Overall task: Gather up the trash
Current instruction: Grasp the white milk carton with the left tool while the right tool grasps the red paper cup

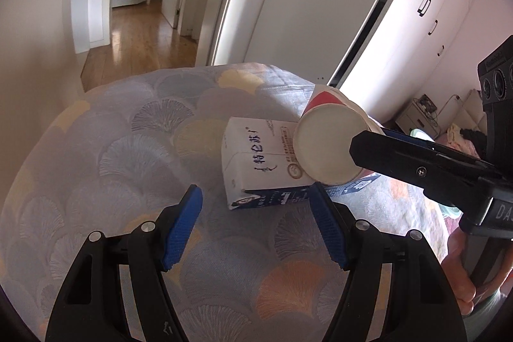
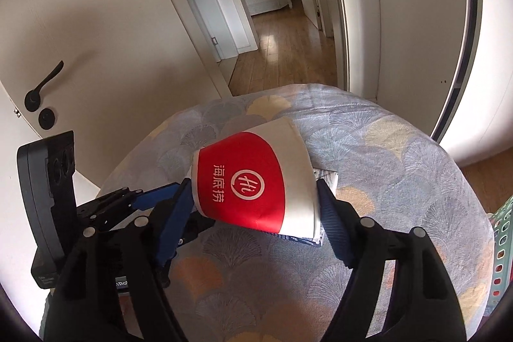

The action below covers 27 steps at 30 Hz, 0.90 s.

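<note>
Lying on its side on the fan-patterned bedspread, the white and blue milk carton is the landmark. To its left and nearer the camera hangs the left gripper, its blue pads apart with nothing between them; the right pad's tip shows just at the carton's near blue edge, though whether it touches is hard to tell. Over the carton's right end sits a red and white paper cup, tipped over with its pale base facing the left camera. From the right wrist view the right gripper spans that cup, one pad at each end of it, seemingly pressing on it, and the carton peeks out beneath. Right of the carton a hand holds the right gripper's handle.
</note>
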Available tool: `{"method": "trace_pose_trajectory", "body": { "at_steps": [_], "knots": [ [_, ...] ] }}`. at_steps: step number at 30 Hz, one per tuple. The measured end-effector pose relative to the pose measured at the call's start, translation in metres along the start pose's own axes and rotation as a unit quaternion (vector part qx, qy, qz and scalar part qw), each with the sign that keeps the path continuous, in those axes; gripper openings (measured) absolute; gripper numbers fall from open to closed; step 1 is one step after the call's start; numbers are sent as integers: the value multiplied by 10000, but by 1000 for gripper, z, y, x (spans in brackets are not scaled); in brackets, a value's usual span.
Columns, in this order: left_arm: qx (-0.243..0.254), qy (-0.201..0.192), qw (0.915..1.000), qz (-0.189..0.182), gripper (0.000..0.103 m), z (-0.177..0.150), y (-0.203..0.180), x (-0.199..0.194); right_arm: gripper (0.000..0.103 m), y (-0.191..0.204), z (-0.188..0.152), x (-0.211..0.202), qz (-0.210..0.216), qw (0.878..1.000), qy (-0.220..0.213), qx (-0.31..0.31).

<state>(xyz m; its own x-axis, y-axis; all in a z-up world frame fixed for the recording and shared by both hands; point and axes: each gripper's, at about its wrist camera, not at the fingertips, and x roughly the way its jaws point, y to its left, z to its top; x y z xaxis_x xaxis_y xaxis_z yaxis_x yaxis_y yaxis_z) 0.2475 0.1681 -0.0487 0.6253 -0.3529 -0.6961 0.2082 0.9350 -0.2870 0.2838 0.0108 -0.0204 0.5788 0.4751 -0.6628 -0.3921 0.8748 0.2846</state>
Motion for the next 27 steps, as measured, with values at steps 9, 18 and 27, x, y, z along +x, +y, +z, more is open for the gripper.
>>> {"method": "trace_pose_trajectory", "body": {
  "at_steps": [9,18,27],
  "knots": [
    [349,72,9981,-499,67,-11,-36,-4,71,-53,-16,-46,-72,9978,-182,639],
    [1212,267,9836,-1309,71,-41,-105,-29,71,-106,-52,-80,-271,9944,-108,1013],
    [1428,39,9895,219,90,-1,-108,8,72,-98,-80,-82,-155,9988,324,329]
  ]
}}
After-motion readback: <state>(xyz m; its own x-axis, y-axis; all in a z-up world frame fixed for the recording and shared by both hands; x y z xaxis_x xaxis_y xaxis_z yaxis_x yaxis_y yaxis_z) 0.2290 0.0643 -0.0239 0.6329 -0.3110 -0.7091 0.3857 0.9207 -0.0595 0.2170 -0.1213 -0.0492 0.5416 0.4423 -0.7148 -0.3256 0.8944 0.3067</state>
